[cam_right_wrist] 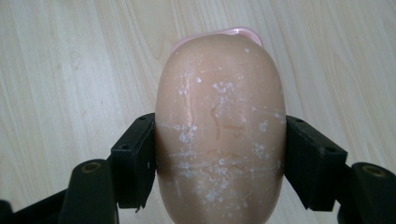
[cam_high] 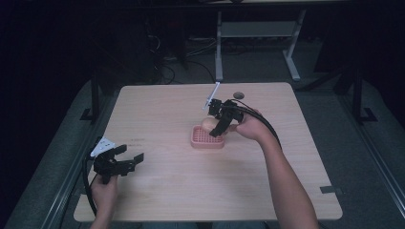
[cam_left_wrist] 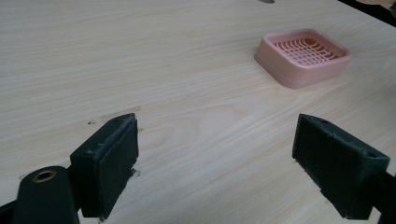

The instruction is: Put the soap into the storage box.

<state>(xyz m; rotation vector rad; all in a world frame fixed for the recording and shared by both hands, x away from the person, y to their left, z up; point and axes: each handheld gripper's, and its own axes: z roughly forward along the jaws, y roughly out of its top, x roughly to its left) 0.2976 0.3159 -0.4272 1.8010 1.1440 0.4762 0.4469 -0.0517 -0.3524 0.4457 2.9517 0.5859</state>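
Near edge: left gripper (cam_high: 125, 160) rests low at the table's (cam_high: 157, 191) front-left corner, jaws spread wide, nothing between them, well apart from the work. Farther in, right gripper (cam_right_wrist: 219, 154) is clamped on the peach soap bar (cam_right_wrist: 219, 130), pads on its two long sides, long axis running away along the jaws. Pink slotted soap dish (cam_high: 207, 137) lies directly under and just beyond the bar's far tip; judged next: lower straight down, then release.
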